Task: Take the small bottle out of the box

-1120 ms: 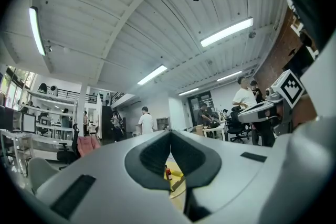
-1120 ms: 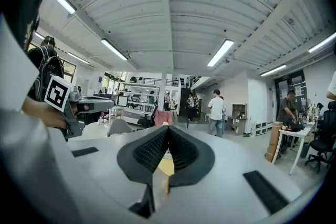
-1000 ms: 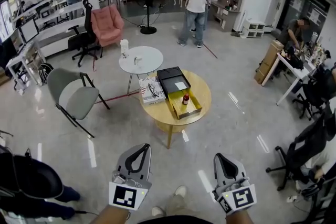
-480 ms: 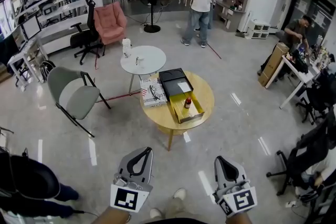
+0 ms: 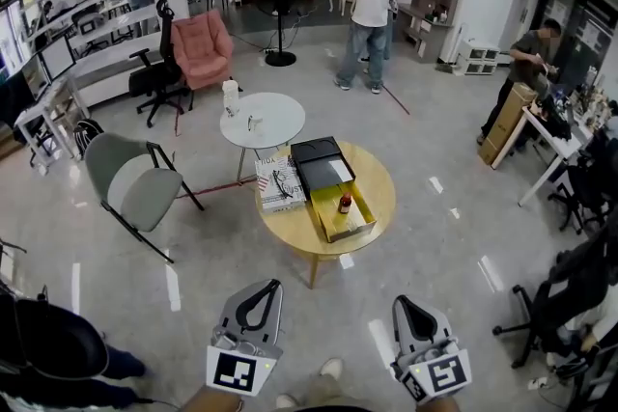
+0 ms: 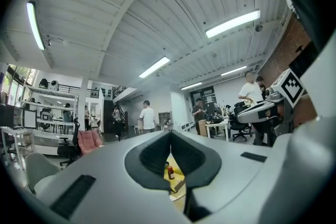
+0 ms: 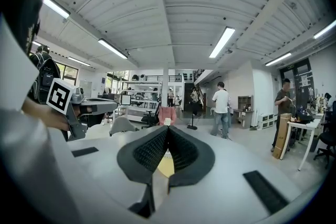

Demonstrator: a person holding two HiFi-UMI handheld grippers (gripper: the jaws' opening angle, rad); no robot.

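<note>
In the head view the left tongs (image 5: 261,289) and right tongs (image 5: 403,304) hang over the grey floor (image 5: 222,246), well apart from the round yellow bench (image 5: 379,178). There the small bottle (image 5: 345,204) stands upright inside the open yellow box (image 5: 322,212). The left gripper view shows its tips meeting on nothing. The right gripper view shows the same, a busy office beyond, so one pair should open before reaching in squarely from above and lifting the bottle clear of the walls.

On round table (image 5: 299,233): box (image 5: 340,226), small bottle (image 5: 345,204) inside; magazine (image 5: 279,181) left of box; smaller table (image 5: 263,120) behind.
</note>
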